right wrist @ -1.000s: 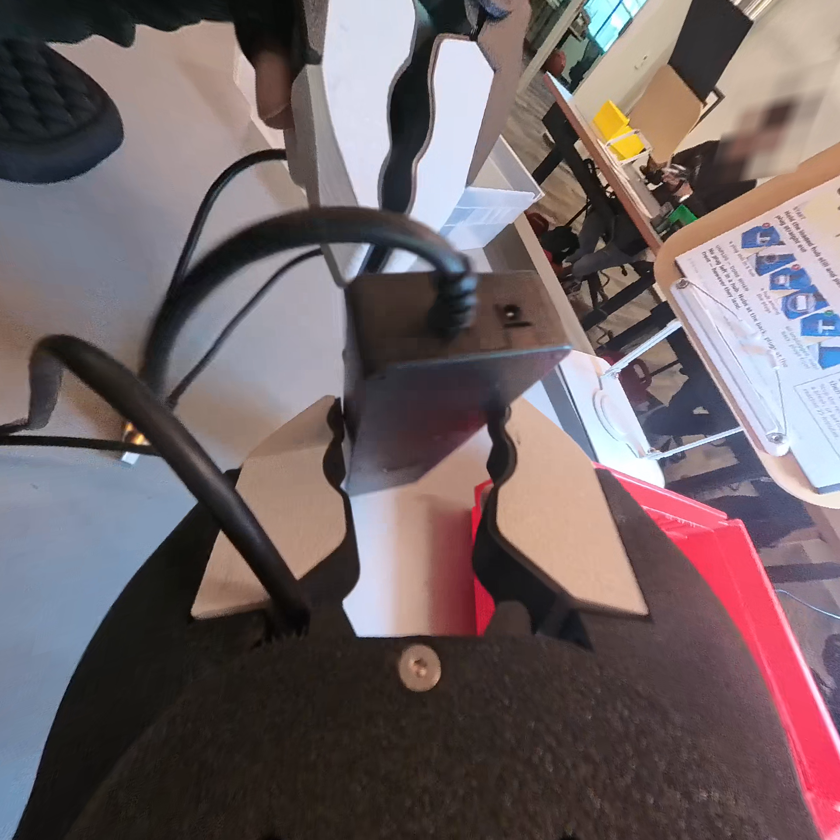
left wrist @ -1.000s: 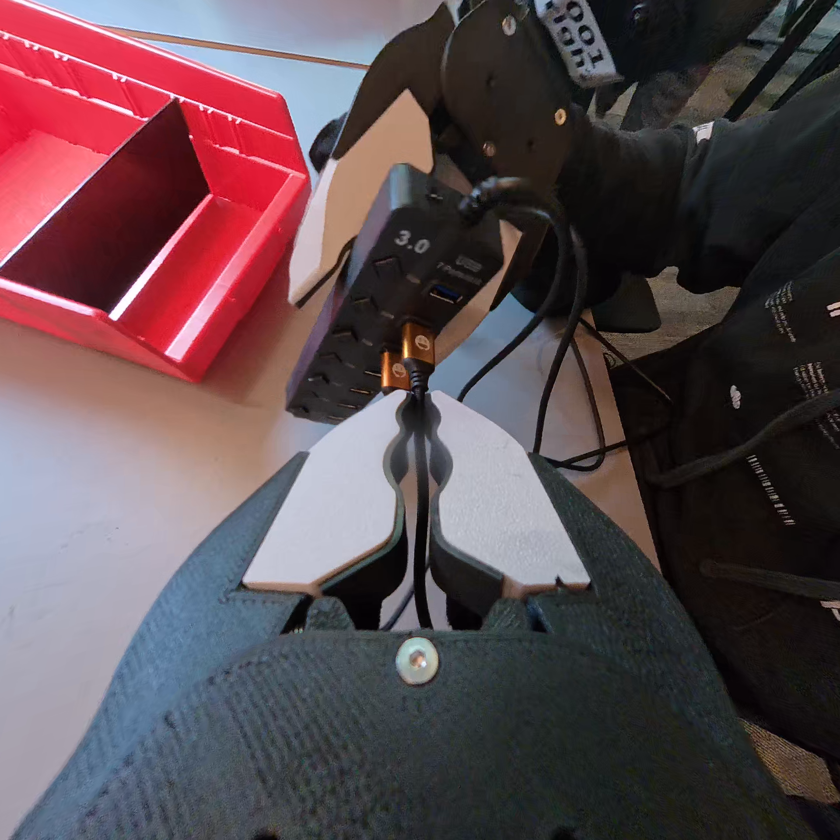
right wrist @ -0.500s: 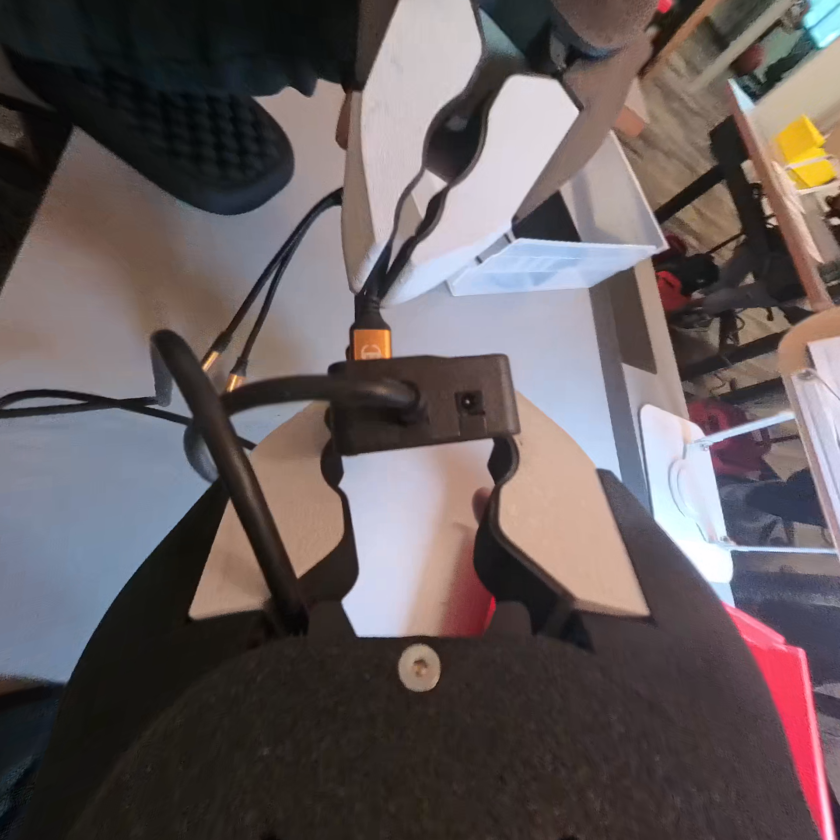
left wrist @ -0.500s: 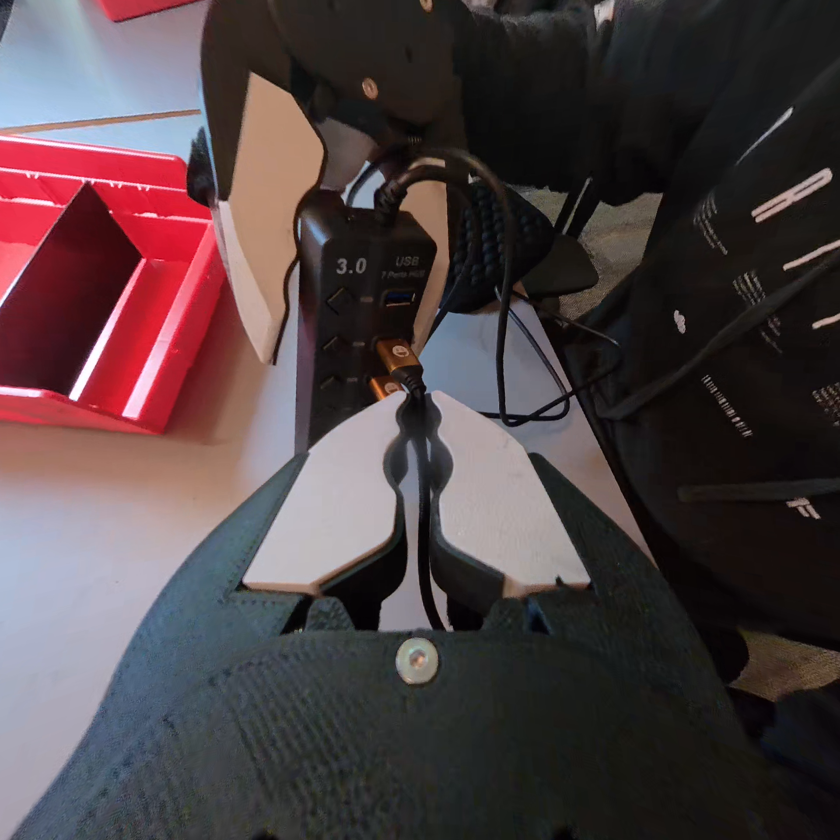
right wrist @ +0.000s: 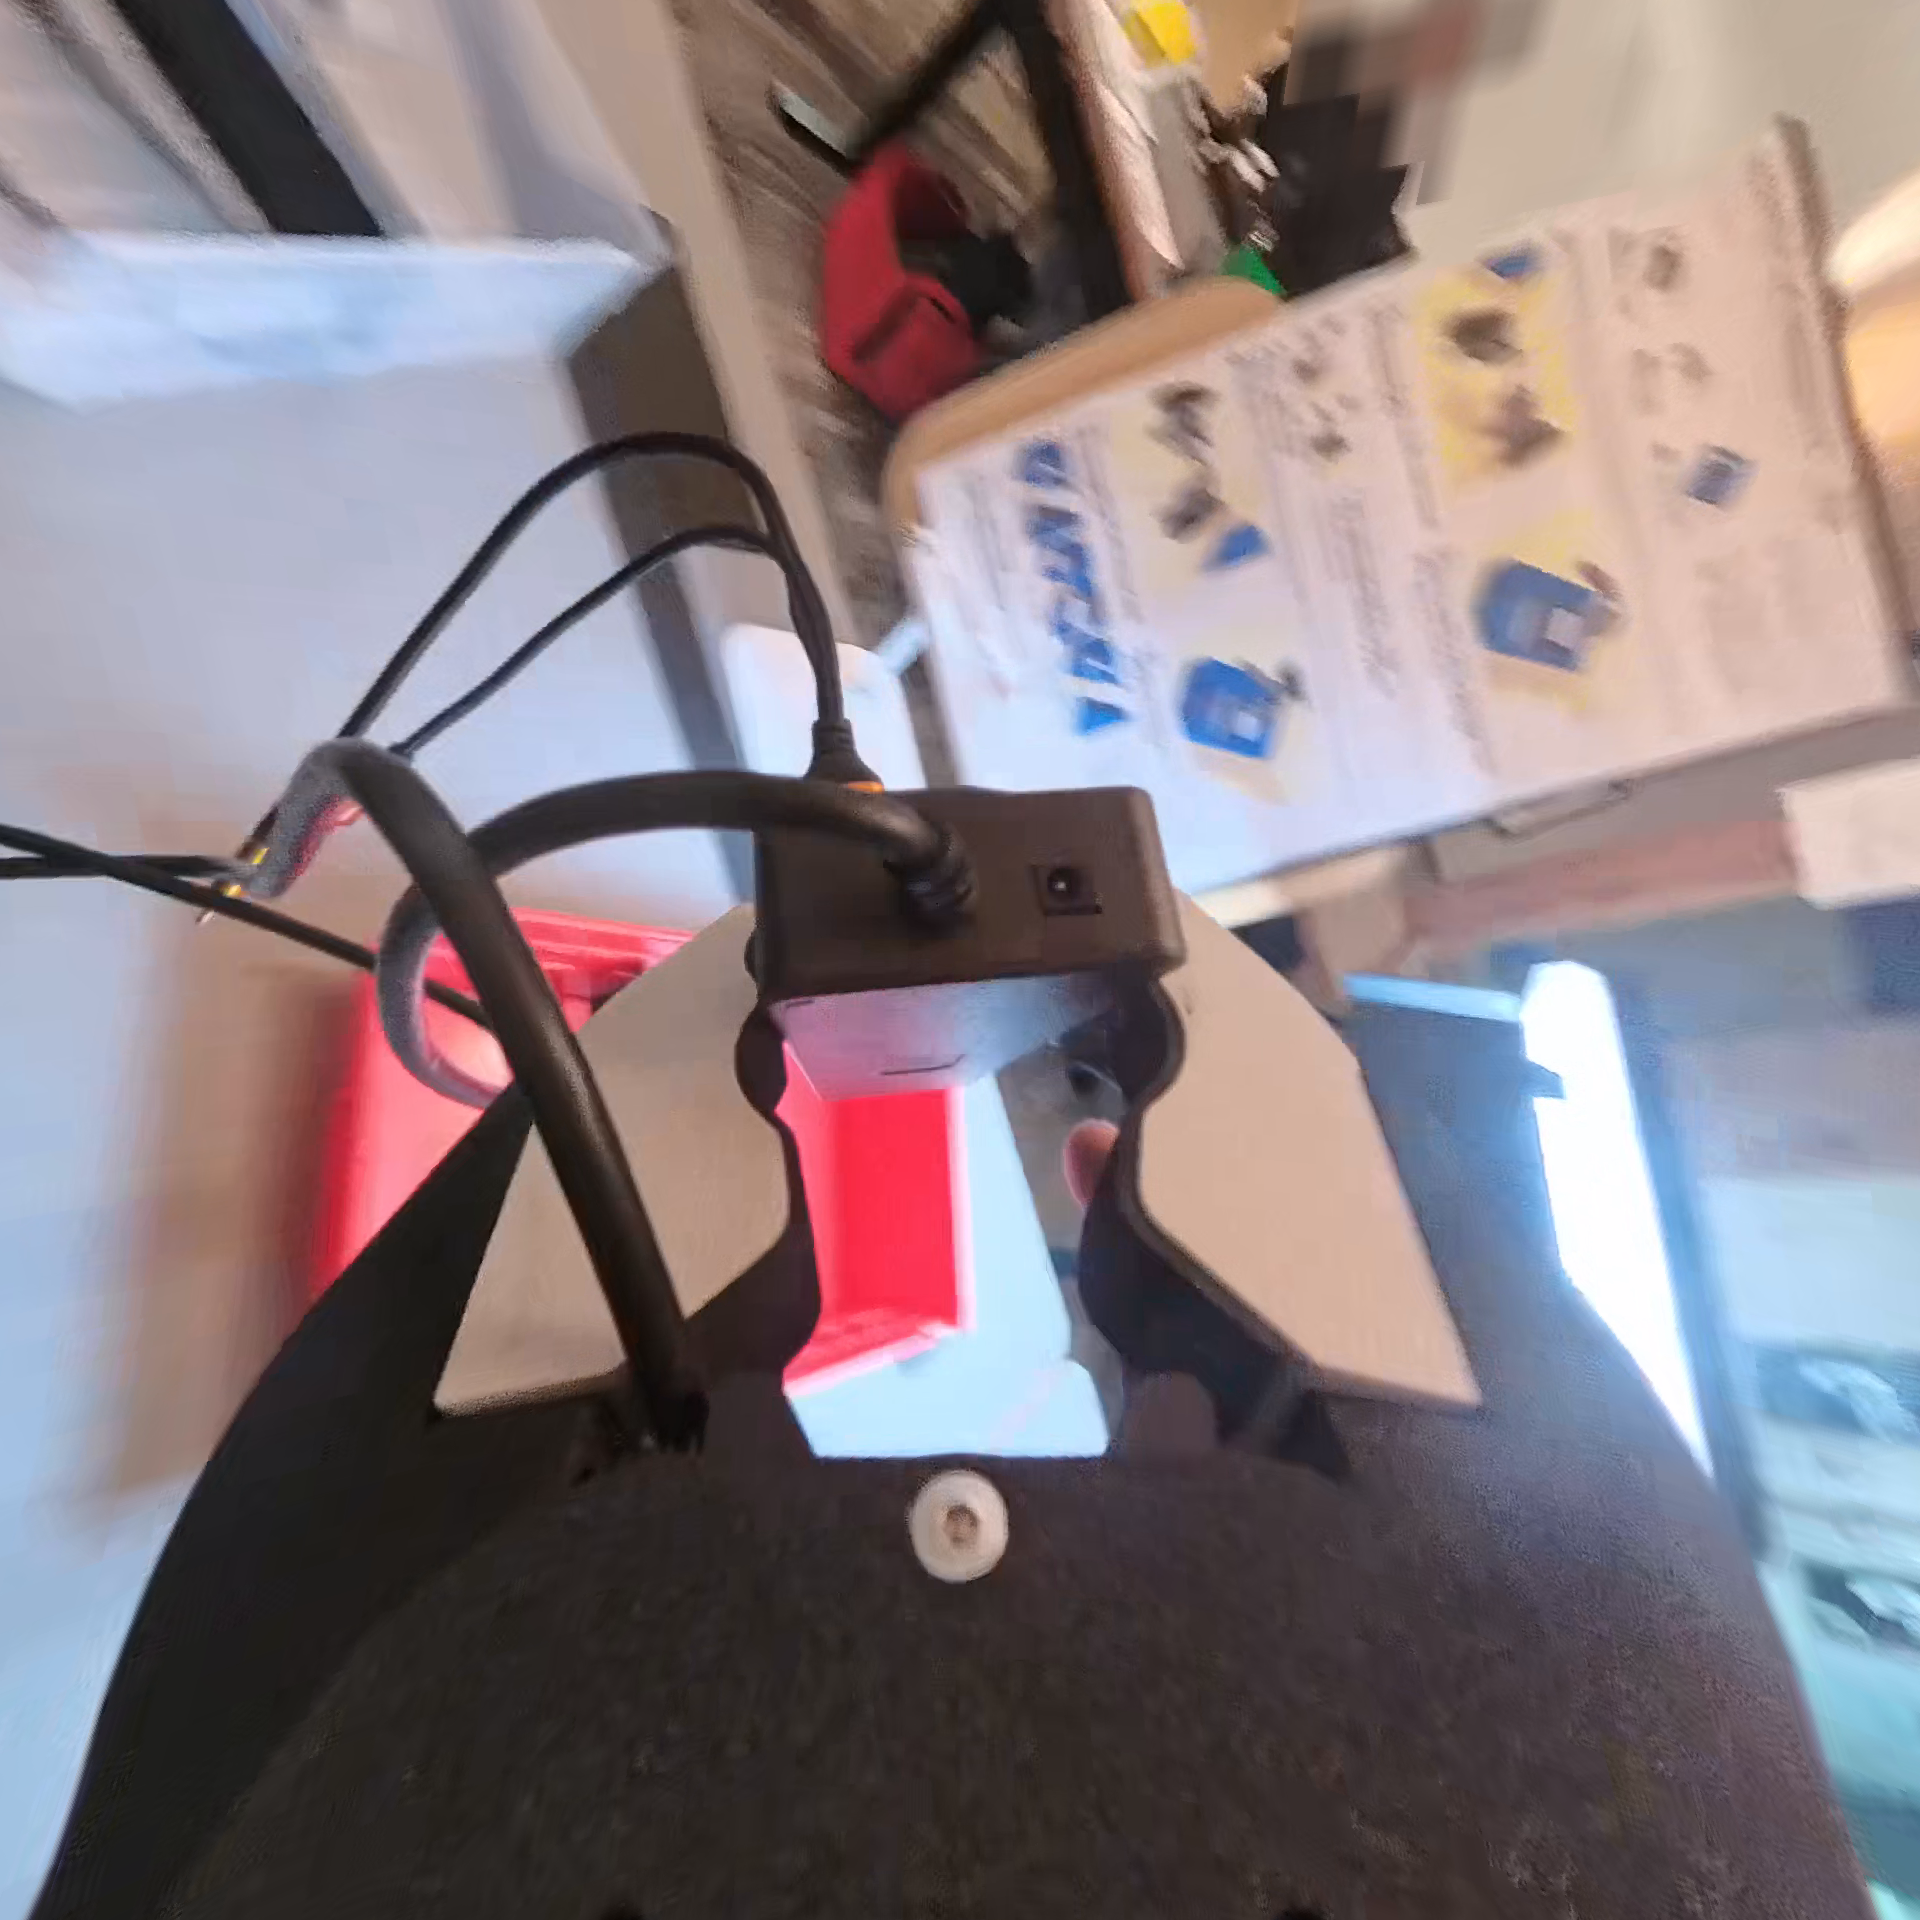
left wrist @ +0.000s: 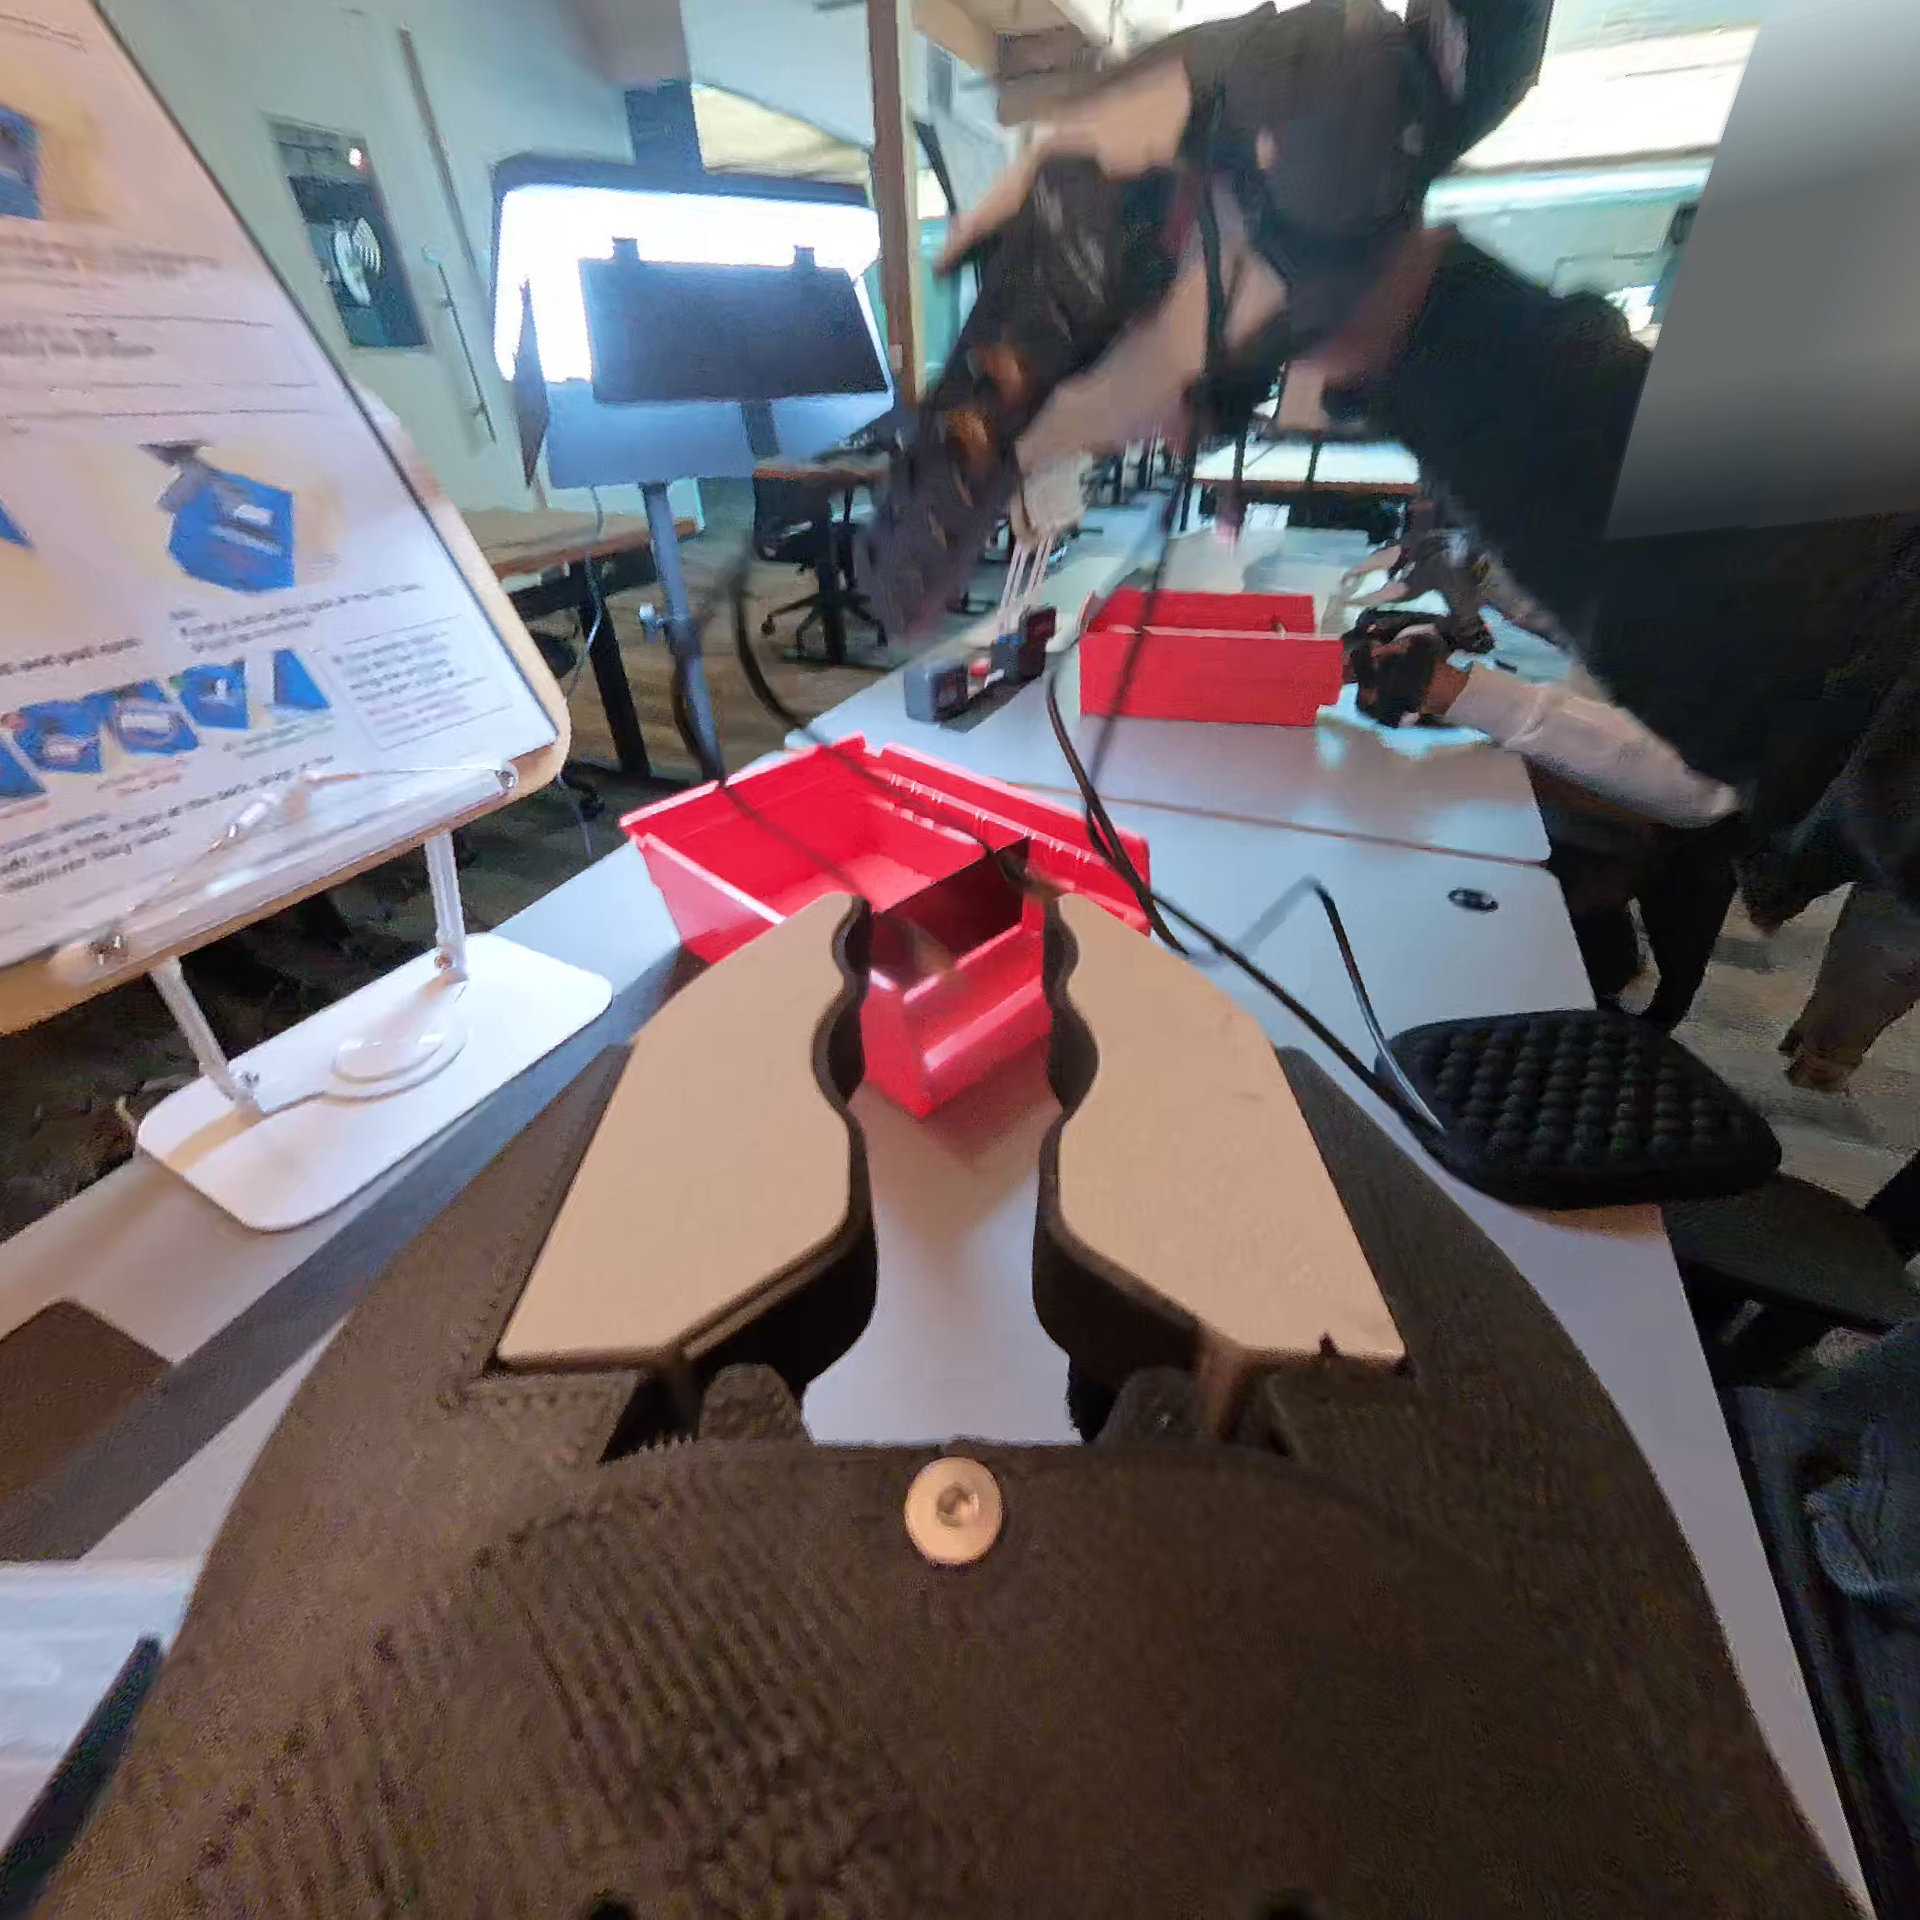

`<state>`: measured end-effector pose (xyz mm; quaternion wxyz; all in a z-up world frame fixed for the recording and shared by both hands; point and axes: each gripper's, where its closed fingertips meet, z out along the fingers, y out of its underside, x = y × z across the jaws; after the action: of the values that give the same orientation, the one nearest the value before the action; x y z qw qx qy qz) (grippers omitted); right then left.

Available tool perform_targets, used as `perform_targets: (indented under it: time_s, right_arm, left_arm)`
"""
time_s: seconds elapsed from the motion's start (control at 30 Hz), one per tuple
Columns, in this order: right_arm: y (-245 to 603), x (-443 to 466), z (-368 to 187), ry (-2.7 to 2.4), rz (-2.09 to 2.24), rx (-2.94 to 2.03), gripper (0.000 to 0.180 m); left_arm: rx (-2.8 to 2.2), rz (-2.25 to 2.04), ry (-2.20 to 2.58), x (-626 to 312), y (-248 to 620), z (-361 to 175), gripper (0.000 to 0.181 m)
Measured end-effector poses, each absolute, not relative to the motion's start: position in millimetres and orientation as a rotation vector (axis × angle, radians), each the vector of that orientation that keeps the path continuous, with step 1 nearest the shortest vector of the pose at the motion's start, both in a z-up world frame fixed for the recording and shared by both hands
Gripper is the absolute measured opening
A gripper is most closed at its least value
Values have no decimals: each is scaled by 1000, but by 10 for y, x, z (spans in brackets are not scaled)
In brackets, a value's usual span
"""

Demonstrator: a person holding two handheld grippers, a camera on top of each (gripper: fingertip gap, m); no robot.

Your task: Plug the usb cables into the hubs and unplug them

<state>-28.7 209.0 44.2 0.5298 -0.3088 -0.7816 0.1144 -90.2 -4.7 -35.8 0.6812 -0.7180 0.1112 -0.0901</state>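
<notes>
My left gripper is open and empty, low over the white table. My right gripper is shut on the black USB hub and holds it in the air. In the left wrist view the hub shows blurred, high up. An orange-tipped plug sits in the hub's far face, and thin black cables arc away from it. They hang down towards the red bin in the left wrist view. The hub's own thick cable loops over my right gripper's left finger.
A red divided bin stands just ahead of my left gripper and shows below the hub. An instruction board on a white stand is at the left. A black mesh chair seat is at the right. Another red bin and a gloved hand are on the far table. One gripper's finger ends stand about 25 centimetres off the other's.
My left gripper has let go of the thin cable, opened and swung away from the hub. My right gripper has lifted the hub high, cables still plugged in.
</notes>
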Motion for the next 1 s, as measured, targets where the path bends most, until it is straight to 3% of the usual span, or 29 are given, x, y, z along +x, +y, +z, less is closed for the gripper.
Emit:
perform_targets:
  time_s: [0.17,0.27,0.4,0.6,1.0]
  right_arm:
    - [2943,-479,1010,-1603,-3,-798,62]
    - [3278,-600,990,-1510,-128,-795,62]
    - [3518,-720,232,-1543,-172,-888,62]
    - [3674,-732,-1186,-1702,42,-1194,63]
    - [3775,-775,-1893,-1833,248,-1464,62]
  left_arm:
    - [-1790,-254,252,-803,-8,-1068,33]
    - [-1887,-327,255,-666,10,-1544,34]
    - [-1991,-394,271,-530,0,-1952,34]
    - [-1998,-437,289,-473,2,-1999,33]
    - [-2044,-454,313,-427,-6,-2163,32]
